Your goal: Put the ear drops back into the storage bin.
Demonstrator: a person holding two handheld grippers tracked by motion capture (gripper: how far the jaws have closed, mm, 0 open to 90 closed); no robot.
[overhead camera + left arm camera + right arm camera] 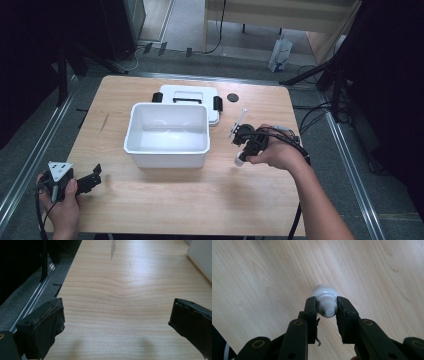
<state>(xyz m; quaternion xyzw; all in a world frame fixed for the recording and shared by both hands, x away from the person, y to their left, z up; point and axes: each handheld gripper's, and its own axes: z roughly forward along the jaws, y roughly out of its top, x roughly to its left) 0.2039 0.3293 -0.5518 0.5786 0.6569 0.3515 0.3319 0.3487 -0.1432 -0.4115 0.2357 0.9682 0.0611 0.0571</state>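
My right gripper (326, 311) clamps its jaws on a small white bottle (325, 300) above the desk (165, 200); my left gripper (117, 320) holds its jaws wide, near the white tub (167, 150).

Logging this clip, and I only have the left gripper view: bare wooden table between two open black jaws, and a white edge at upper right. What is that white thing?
Observer: A white rectangular plastic tub, open and empty, at the middle of the wooden table.
Operator: Does it have a lid?
Observer: A white lid with black latches lies flat behind the tub.
Operator: What is the right tool doing?
Observer: The right tool is shut on the cap end of a small white plastic bottle, right of the tub.
Operator: Anything else on the table?
Observer: A small dark round disc near the far edge.
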